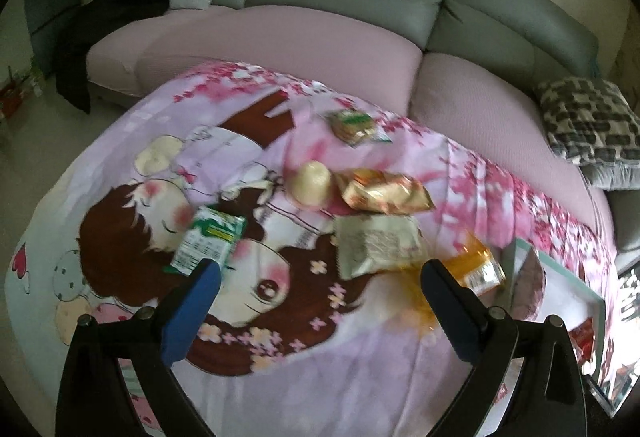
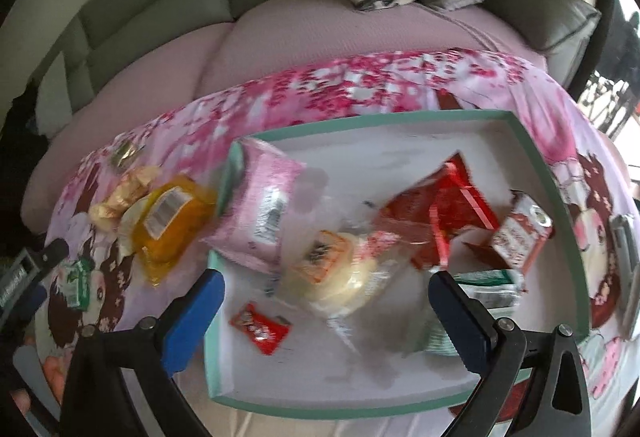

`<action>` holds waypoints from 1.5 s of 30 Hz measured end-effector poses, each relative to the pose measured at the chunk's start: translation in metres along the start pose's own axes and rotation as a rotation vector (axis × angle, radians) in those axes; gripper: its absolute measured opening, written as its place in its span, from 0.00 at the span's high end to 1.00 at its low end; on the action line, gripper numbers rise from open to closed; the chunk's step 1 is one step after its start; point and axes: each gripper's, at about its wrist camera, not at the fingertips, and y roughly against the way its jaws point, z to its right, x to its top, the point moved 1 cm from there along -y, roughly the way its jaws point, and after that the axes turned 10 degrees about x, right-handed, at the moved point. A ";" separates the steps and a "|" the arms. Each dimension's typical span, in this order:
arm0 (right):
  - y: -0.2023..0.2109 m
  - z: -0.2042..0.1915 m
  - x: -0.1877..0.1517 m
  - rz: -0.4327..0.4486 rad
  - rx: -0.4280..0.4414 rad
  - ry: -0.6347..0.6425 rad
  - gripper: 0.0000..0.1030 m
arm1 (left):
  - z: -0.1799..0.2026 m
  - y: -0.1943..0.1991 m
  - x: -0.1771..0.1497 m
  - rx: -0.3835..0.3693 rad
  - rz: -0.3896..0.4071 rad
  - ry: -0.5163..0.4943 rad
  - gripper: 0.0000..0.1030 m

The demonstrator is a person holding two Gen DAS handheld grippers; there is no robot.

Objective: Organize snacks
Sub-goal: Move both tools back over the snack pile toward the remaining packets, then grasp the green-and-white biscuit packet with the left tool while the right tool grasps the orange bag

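In the left wrist view my left gripper (image 1: 320, 273) is open with nothing between its jaws, above a cartoon-print blanket (image 1: 248, 141). Scattered there are a green packet (image 1: 208, 241) by the left finger, a pale packet (image 1: 376, 245), a golden packet (image 1: 384, 193), a round bun (image 1: 312, 183), a green-brown packet (image 1: 354, 125) and an orange packet (image 1: 476, 265). My right gripper (image 2: 326, 287) hangs open over a teal-rimmed tray (image 2: 360, 121). A wrapped bun (image 2: 332, 269) lies loose below its jaws. A pink packet (image 2: 260, 205) leans on the tray's left rim.
The tray also holds red packets (image 2: 440, 213), a brown-red carton (image 2: 520, 233), a green-white packet (image 2: 488, 285) and a small red candy (image 2: 260, 325). A grey and pink sofa (image 1: 320, 37) with a patterned cushion (image 1: 588, 121) runs behind the blanket.
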 end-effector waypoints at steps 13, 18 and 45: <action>-0.016 -0.041 -0.001 0.024 0.070 0.036 0.00 | -0.072 -0.009 0.024 0.030 -0.001 0.138 0.03; -0.019 -0.053 0.002 0.036 0.106 0.045 0.00 | -0.100 -0.015 0.028 0.036 -0.016 0.192 0.03; -0.077 -0.108 0.032 -0.100 0.215 -0.088 0.10 | -0.083 -0.087 0.019 -0.041 -0.280 0.134 0.23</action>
